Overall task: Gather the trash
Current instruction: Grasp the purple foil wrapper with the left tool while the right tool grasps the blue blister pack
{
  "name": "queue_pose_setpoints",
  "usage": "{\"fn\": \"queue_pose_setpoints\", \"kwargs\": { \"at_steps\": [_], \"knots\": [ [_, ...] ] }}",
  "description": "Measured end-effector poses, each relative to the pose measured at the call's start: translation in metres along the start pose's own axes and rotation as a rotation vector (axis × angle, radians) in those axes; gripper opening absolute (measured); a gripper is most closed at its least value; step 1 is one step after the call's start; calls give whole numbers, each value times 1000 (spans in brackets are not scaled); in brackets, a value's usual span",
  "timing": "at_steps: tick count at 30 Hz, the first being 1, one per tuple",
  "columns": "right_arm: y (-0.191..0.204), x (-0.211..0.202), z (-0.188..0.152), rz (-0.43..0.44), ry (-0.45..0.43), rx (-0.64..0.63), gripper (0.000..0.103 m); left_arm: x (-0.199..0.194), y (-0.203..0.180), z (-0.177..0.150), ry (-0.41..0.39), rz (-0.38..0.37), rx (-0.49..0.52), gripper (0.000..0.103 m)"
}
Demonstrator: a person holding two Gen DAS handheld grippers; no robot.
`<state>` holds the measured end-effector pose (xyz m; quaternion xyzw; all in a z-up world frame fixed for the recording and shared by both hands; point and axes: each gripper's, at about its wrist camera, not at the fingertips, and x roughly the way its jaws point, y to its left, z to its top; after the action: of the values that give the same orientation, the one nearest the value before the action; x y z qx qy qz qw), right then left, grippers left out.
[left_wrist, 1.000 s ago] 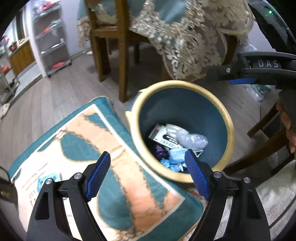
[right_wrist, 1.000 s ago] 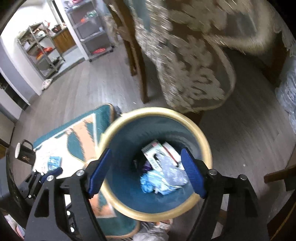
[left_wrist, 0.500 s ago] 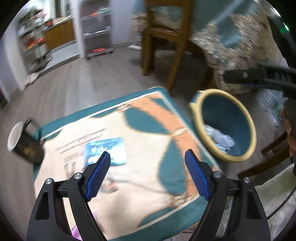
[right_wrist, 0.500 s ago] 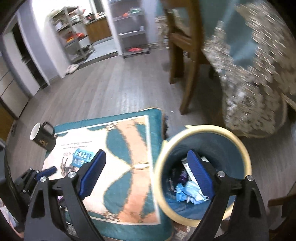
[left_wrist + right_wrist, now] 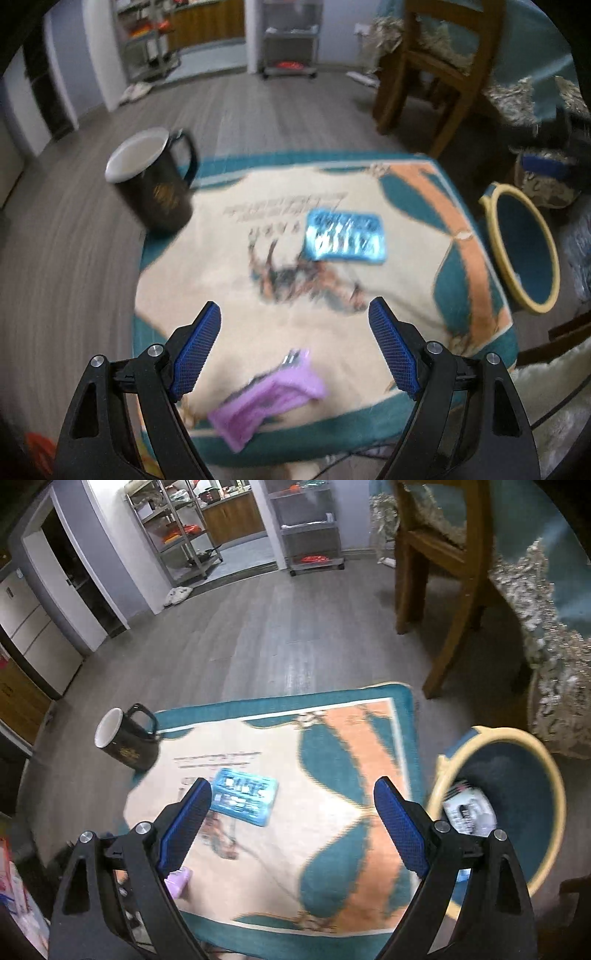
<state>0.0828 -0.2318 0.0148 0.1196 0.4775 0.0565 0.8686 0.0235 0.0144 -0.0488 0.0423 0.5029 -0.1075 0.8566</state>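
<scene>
While both tools, left tool [image 5: 293,347] and right tool [image 5: 291,825], hang spread and empty, the blue foil packet [image 5: 345,236] and purple wrapper [image 5: 269,398] lie flat on the mat [image 5: 406,206], seemingly light, crinkly, best pinched by an edge.

Ahead of my grippers the mat [image 5: 332,775] was cream with teal and orange shapes and a teal border; on it I saw a shiny blue packet [image 5: 345,238], a purple wrapper [image 5: 269,398], a black white-lined mug [image 5: 155,184]; to the right, a teal, yellow-rimmed bin [image 5: 517,794]
</scene>
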Motion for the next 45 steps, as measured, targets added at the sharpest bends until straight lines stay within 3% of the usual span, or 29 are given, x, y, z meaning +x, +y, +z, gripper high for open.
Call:
{"fn": "queue_pose_setpoints", "kwargs": {
  "at_steps": [5,10,11,14,17,22,29,35,41,45],
  "knots": [
    [24,15,0,36,21,-13,88,16,0,-31,90,-7,-10,83],
    [35,21,-1,34,31,-50,88,41,-14,-50,191,7,80,80],
    [34,20,-1,30,30,-53,88,48,-15,-52,217,23,97,76],
    [24,19,-1,16,28,-43,88,60,-12,-51,258,34,106,36],
    [16,25,-3,16,56,-54,88,61,-6,-41,247,43,105,25],
    [29,51,-12,-15,120,-317,88,43,9,1,195,0,59,23],
    [46,96,-26,72,179,-561,88,9,10,66,103,-9,103,23],
    [65,141,-38,145,227,-662,88,22,19,79,105,-80,4,23],
    [78,178,-44,178,269,-758,91,39,28,79,152,-97,-33,24],
    [85,194,-53,145,279,-854,92,44,31,78,168,-94,-46,24]
  ]
}}
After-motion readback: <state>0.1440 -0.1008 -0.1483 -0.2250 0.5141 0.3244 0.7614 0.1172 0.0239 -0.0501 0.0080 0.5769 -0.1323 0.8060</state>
